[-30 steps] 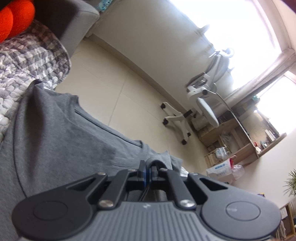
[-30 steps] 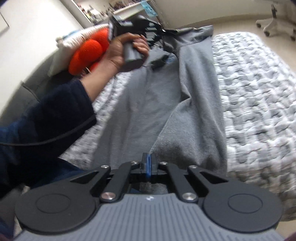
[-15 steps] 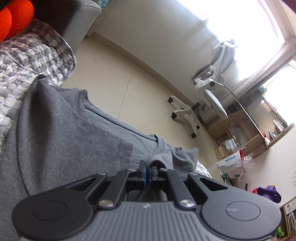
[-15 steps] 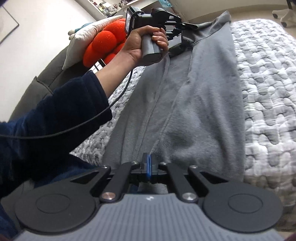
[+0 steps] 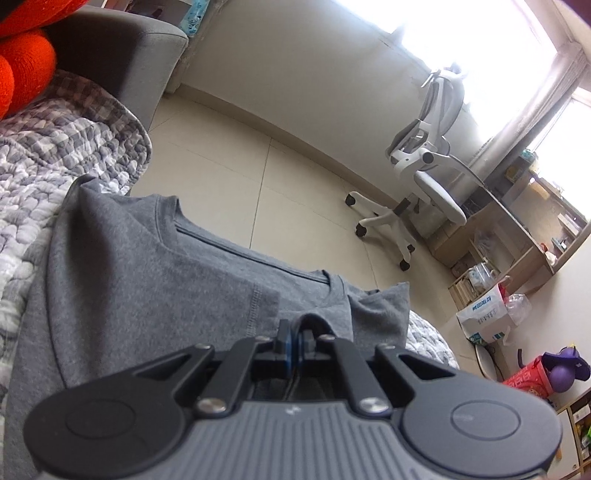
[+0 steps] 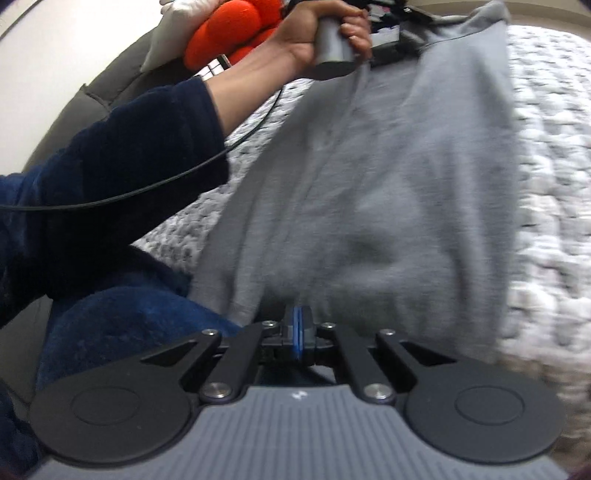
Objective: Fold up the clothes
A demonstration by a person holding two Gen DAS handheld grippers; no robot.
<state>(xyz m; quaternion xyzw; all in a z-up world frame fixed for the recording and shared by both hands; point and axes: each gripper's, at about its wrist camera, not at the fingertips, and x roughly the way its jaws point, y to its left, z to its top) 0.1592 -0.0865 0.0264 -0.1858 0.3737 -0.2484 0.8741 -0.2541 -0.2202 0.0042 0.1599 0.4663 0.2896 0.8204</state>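
Both wrist views close over shared grey shirt, tilted downward

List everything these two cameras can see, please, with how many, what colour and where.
T-shirt: one, grey, stretched over the quilt.
Quilt: one, grey-white, beneath the shirt.
Cushion: one, orange, on the dark sofa.
Sofa: one, grey, far end.
Office chair: one, white, by the window.
Shelves: wooden, cluttered, beside the chair.
Left tongs: black, shut on the shirt.
Right tongs: black, shut on the shirt.
Hand, navy sleeve: holding the left tongs.
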